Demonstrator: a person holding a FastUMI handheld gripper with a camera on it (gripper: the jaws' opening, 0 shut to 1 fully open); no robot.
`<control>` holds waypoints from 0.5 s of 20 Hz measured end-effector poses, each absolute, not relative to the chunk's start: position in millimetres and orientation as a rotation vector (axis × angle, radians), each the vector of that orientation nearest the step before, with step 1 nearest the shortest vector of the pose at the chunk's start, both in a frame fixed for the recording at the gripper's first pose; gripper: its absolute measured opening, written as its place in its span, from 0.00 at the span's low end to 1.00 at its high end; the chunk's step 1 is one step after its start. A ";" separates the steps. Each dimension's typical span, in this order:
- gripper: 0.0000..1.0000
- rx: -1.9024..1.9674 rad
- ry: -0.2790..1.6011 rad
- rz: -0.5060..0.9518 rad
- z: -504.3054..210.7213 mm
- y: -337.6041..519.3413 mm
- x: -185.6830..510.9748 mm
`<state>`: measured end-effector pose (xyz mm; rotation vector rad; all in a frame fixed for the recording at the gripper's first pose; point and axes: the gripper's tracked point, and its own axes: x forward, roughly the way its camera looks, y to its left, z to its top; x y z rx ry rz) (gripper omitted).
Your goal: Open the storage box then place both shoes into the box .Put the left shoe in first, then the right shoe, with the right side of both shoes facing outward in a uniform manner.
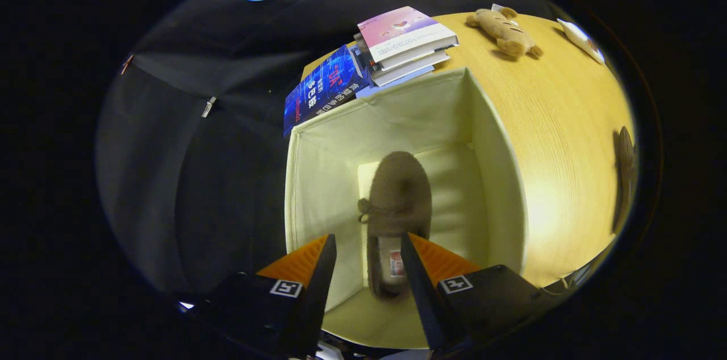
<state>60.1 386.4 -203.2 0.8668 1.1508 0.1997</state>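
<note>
The cream fabric storage box (392, 116) stands open on the wooden table, and I look straight down into it. A brown fuzzy shoe (397, 195) with a small bow lies on the box floor, toe pointing away from me and heel toward my fingers. My gripper (367, 237) hovers over the box's near side, open. The left finger is clear of the shoe, and the right finger overlaps its heel in the view. A dark brown shape, apparently the second shoe (626, 172), lies on the table well to the right of the box.
A stack of books (406, 42) and a blue book (324, 90) lie just beyond the box's far wall. A tan plush toy (502, 30) and a white item (579, 39) rest farther back on the table (568, 116). Black cloth hangs left of the box.
</note>
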 end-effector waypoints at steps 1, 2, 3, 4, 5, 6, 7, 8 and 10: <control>0.75 0.867 1.143 0.205 -201.5 383.3 58.9; 0.77 0.867 1.136 0.214 -198.5 381.2 57.3; 0.79 0.868 1.129 0.229 -195.1 378.0 55.1; 0.80 0.875 1.115 0.244 -189.3 374.0 53.2; 0.84 0.884 1.100 0.259 -182.7 368.5 51.0; 0.87 0.893 1.081 0.274 -175.1 360.6 47.9; 0.90 0.896 1.062 0.288 -168.1 350.6 44.8; 0.90 0.894 1.040 0.298 -161.1 336.4 41.0; 0.90 0.890 1.000 0.304 -151.1 305.6 32.4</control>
